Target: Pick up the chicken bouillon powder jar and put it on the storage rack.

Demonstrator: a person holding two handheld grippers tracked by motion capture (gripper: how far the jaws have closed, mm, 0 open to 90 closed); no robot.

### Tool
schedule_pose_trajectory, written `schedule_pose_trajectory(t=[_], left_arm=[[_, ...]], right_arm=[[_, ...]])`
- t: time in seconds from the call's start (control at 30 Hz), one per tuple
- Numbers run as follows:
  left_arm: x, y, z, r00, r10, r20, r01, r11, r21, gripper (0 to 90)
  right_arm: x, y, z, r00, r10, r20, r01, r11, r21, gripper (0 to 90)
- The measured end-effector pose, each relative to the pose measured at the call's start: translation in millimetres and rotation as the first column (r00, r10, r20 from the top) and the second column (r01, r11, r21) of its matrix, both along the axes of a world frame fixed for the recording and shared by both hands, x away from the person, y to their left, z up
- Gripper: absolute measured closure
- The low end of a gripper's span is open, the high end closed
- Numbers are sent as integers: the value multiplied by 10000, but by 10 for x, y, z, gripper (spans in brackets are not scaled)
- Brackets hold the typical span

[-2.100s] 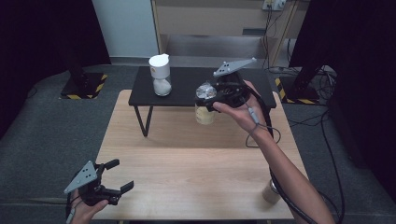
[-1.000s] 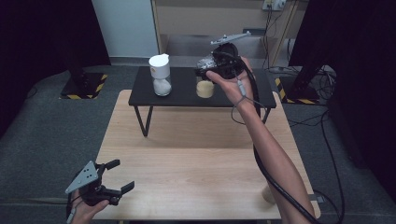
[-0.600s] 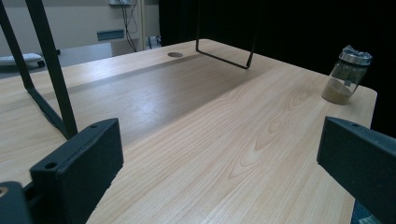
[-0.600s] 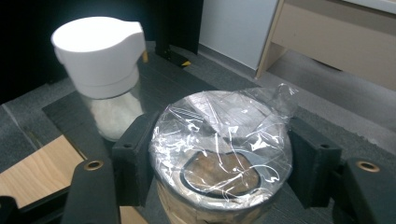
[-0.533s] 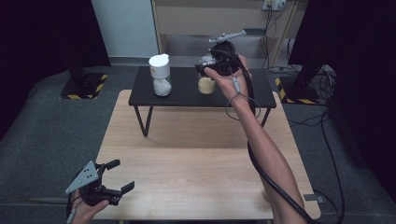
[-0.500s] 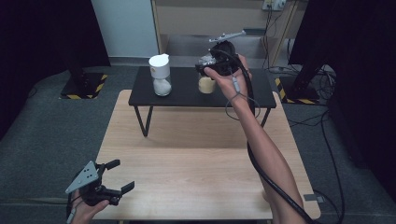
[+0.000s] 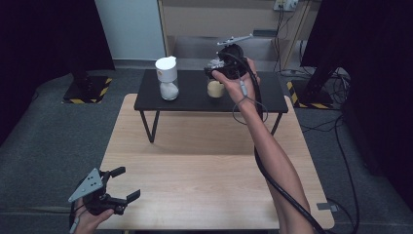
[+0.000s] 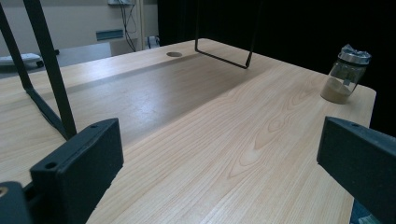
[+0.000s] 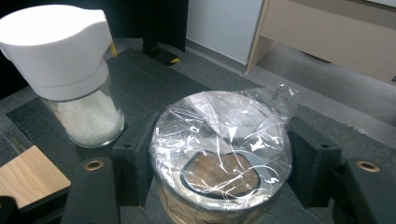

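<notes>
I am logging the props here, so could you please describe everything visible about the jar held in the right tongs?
The clear glass jar with a metal lid stands upright on the black raised shelf, right of the white-capped glass jar of white grains. Crinkled clear film covers its lid, which has a half-moon opening. Pale tan powder fills it. The right tongs are shut on it, black pads pressing both sides.

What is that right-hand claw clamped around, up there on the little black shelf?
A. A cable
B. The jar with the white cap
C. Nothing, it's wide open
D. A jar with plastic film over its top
D. In the right gripper view the right claw has its two black jaws pressed against the sides of the film-covered jar, while the white-capped jar stands free beside it on the black shelf.
</notes>
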State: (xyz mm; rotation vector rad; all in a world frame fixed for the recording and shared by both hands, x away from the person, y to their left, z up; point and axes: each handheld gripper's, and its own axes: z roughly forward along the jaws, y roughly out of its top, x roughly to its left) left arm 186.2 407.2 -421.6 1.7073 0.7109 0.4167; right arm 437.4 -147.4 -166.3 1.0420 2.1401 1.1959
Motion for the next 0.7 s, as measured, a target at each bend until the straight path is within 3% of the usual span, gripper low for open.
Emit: schedule_pose_trajectory(t=[0.7], left_arm=[[15, -1, 2, 9999, -104, -69, 105, 9999, 18, 0]], right_arm=[[122, 16, -172, 9996, -194, -223, 194, 9998, -18, 349]])
